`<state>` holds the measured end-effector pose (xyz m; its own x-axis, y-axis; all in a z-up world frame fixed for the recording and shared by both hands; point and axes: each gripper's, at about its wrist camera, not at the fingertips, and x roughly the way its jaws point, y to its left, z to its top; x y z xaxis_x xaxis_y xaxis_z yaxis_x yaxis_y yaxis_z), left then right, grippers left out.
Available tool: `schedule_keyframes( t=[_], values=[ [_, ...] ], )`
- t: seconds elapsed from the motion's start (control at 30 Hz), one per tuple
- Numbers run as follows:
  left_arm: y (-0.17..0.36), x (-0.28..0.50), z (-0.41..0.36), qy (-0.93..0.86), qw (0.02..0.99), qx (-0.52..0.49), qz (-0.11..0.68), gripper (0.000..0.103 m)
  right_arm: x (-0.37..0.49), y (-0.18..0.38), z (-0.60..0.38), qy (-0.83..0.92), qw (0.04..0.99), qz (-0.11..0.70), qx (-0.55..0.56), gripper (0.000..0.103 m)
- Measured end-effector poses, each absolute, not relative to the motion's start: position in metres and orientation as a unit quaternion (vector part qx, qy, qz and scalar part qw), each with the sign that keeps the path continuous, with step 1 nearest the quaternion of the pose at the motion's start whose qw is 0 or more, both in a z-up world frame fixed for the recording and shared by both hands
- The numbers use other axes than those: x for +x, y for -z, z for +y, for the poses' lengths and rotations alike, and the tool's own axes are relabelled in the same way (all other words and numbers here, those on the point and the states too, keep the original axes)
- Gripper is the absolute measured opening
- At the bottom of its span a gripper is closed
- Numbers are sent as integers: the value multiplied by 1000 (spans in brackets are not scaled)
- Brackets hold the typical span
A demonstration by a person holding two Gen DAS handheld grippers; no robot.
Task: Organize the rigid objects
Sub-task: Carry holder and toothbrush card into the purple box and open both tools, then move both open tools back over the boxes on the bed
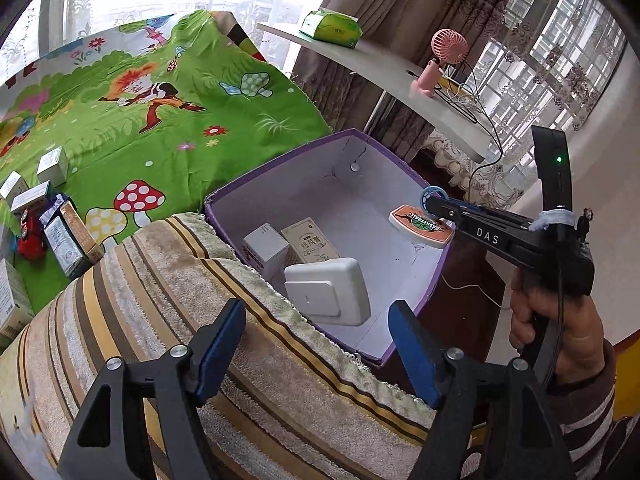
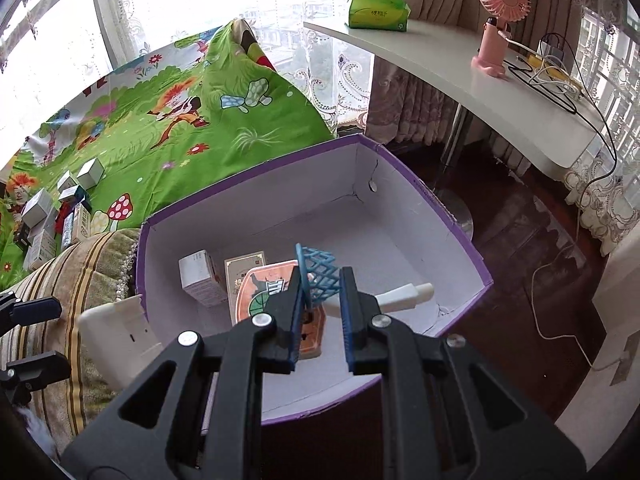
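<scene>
A purple-rimmed cardboard box [image 1: 372, 148] [image 2: 440, 208] with a white inside stands beside a striped towel-covered cushion [image 1: 160, 320]. In it lie a small white carton [image 1: 266, 248] [image 2: 200, 276], a tan flat carton [image 1: 310, 242] [image 2: 244, 264] and a white plastic device [image 1: 328, 292] [image 2: 116, 332]. My right gripper [image 2: 320, 280] [image 1: 434, 200] is over the box, its jaws closed partway on the blue net hoop [image 2: 320, 270] of a toy basketball backboard [image 1: 420, 226] [image 2: 260, 292]. My left gripper [image 1: 318, 320] is open and empty above the cushion, at the box's near edge.
Several small cartons [image 1: 52, 166] [image 2: 40, 208] and a red toy car [image 1: 30, 236] lie on the green cartoon sheet [image 1: 160, 120]. A white desk [image 2: 460, 64] holds a pink fan [image 2: 496, 20], a green tissue pack [image 2: 378, 10] and cables. Dark floor lies right of the box.
</scene>
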<state>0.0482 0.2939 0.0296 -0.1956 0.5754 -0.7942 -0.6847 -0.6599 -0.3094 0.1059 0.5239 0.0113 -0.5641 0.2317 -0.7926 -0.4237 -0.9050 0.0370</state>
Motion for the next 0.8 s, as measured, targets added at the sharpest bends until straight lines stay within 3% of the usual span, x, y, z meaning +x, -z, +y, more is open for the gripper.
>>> schedule_keyframes(
  t=[0.07, 0.2, 0.8],
  values=[
    [-29, 46, 292, -771, 406, -488, 48, 75, 105, -10, 525, -875, 186, 116, -431, 24],
    [-29, 44, 289, -772, 404, -489, 40, 75, 106, -11, 524, -877, 189, 114, -428, 48],
    [-33, 31, 265, -788, 377, -487, 3, 75, 97, -14, 505, -882, 164, 109, -428, 55]
  ],
)
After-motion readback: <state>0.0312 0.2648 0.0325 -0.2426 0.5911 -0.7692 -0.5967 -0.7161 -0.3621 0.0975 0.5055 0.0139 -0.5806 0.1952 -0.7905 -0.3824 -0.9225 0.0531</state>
